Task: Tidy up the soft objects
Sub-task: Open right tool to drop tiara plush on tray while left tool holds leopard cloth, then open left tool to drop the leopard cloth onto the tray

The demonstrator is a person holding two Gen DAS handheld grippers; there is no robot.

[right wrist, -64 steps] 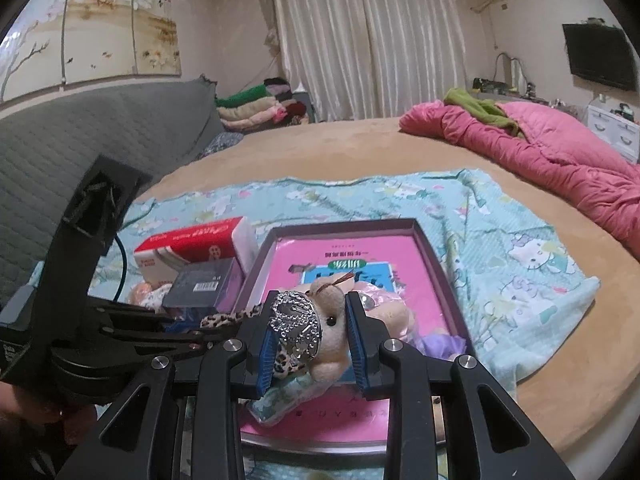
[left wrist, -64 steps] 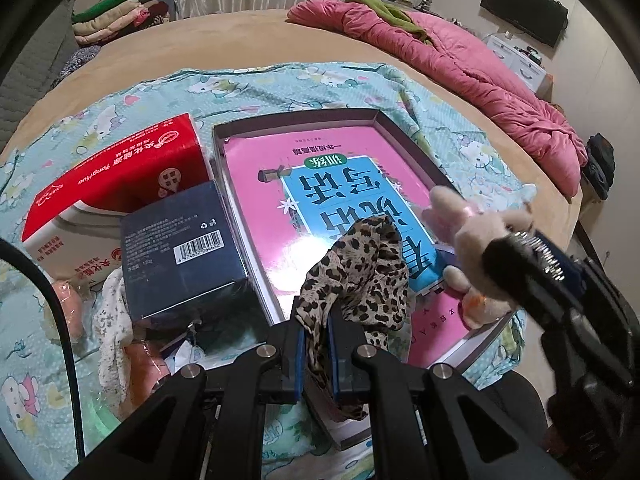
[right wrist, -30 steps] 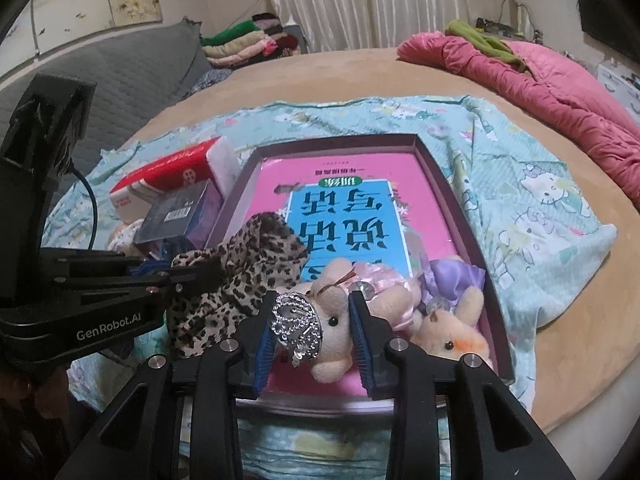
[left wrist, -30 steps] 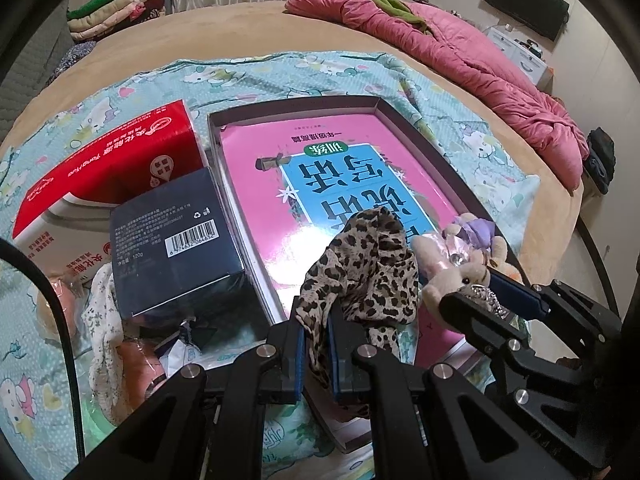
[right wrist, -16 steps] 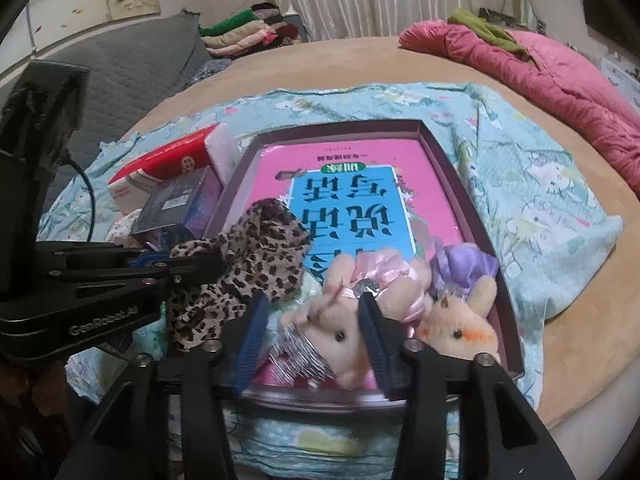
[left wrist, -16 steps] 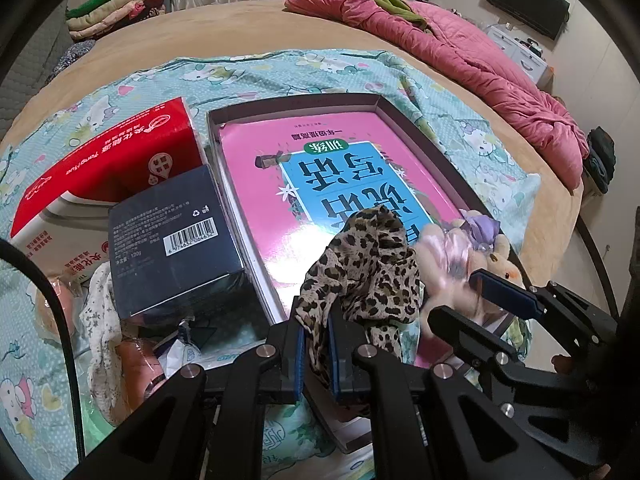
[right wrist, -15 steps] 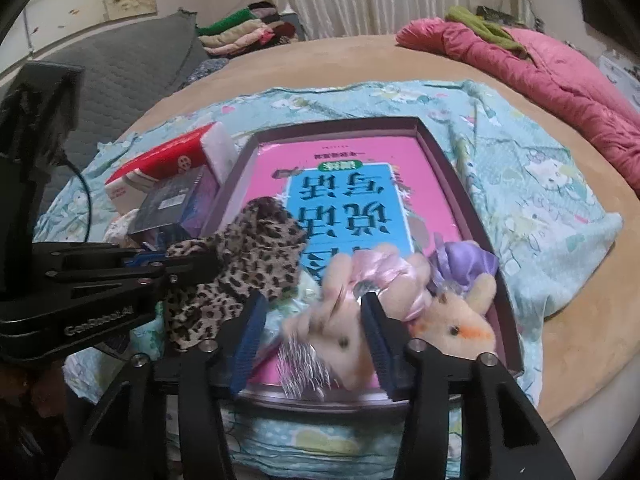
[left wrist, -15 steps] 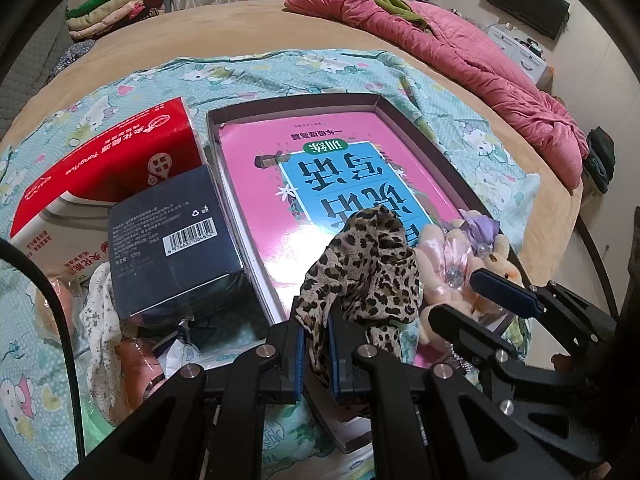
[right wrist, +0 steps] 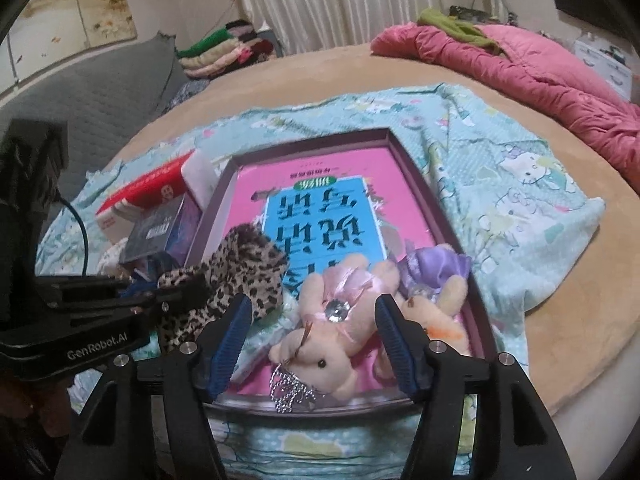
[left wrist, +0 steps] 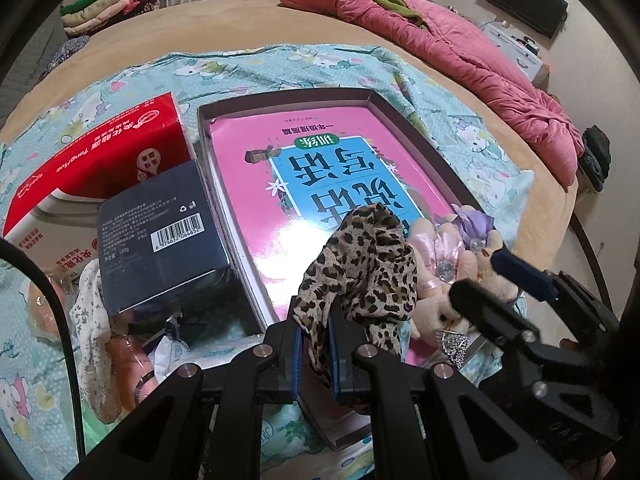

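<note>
My left gripper is shut on a leopard-print cloth and holds it over the near edge of a dark shallow box lined with a pink and blue book. The cloth also shows in the right wrist view. My right gripper is open. A pink plush bear with a silver crown lies in the box between its fingers, free of them. A second plush bear in a purple dress lies beside it at the box's near right corner.
A red tissue pack and a dark blue carton sit left of the box on a patterned teal sheet. More soft items lie at the near left. A pink duvet lies far right. The bed edge is close at right.
My right gripper came down into the box with the pink bear, then opened and let it go. The bear now lies beside the purple one. My left gripper has stayed shut on the cloth.
</note>
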